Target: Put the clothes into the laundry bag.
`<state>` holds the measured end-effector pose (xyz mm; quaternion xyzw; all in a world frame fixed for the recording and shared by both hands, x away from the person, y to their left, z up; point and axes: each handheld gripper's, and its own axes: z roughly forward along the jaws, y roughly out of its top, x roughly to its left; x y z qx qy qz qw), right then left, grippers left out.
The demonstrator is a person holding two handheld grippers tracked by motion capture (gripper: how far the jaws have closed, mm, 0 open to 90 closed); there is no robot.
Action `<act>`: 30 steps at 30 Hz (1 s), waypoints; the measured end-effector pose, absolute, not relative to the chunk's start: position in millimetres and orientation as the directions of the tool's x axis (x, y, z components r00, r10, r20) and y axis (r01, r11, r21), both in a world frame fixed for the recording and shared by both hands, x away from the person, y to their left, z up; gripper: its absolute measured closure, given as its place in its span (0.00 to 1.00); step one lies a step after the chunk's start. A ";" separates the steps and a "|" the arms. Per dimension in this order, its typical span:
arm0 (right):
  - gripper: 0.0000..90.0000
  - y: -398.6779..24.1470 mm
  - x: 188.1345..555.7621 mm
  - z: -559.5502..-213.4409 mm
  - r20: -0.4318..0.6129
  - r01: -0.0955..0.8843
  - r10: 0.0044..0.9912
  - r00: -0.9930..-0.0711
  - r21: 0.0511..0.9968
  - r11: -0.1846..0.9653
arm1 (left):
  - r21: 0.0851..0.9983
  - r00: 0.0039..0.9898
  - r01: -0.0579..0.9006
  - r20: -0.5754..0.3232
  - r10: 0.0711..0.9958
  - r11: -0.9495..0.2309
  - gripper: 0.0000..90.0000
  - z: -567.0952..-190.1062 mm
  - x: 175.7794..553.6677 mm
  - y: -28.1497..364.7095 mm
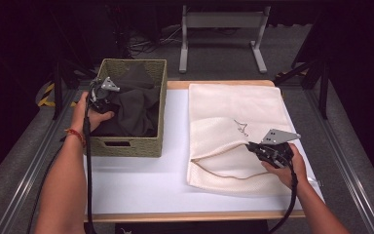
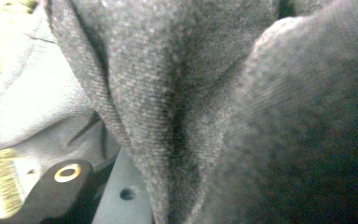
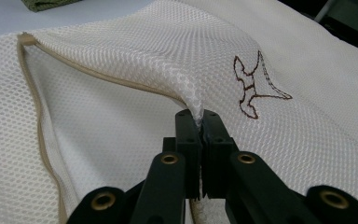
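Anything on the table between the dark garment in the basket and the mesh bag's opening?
Nothing visible: bare white table lies between the basket and mesh bag. The right gripper holds the bag's top layer lifted; the dark garment must clear the basket wall.

Grey metal stand (image 1: 221, 36) at twelve o'clock beyond white table (image 1: 141, 180); tangled cables (image 1: 148, 46) at eleven; yellow-black striped tape (image 1: 46, 95) on grey floor (image 1: 14, 156) at nine.

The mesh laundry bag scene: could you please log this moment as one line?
left gripper: in basket, on dark garment, jaws unclear | right gripper: shut on mesh bag, top layer lifted, mouth open
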<state>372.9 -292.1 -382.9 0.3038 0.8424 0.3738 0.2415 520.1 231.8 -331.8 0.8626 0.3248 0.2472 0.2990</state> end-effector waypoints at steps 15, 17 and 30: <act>0.97 -291.6 373.4 -383.1 -0.177 0.317 0.694 -0.698 0.793 0.521 | 0.814 0.675 0.266 0.226 0.703 -0.517 0.88 -289.6 473.1 241.4; 0.97 -291.7 373.6 -383.2 -0.175 0.317 0.695 -0.697 0.794 0.518 | 0.819 0.673 0.257 0.229 0.703 -0.513 0.88 -286.9 468.7 241.3; 0.97 -288.5 375.9 -385.5 -0.170 0.317 0.687 -0.707 0.791 0.522 | 0.841 0.685 0.177 0.268 0.677 -0.512 0.89 -269.4 448.8 229.9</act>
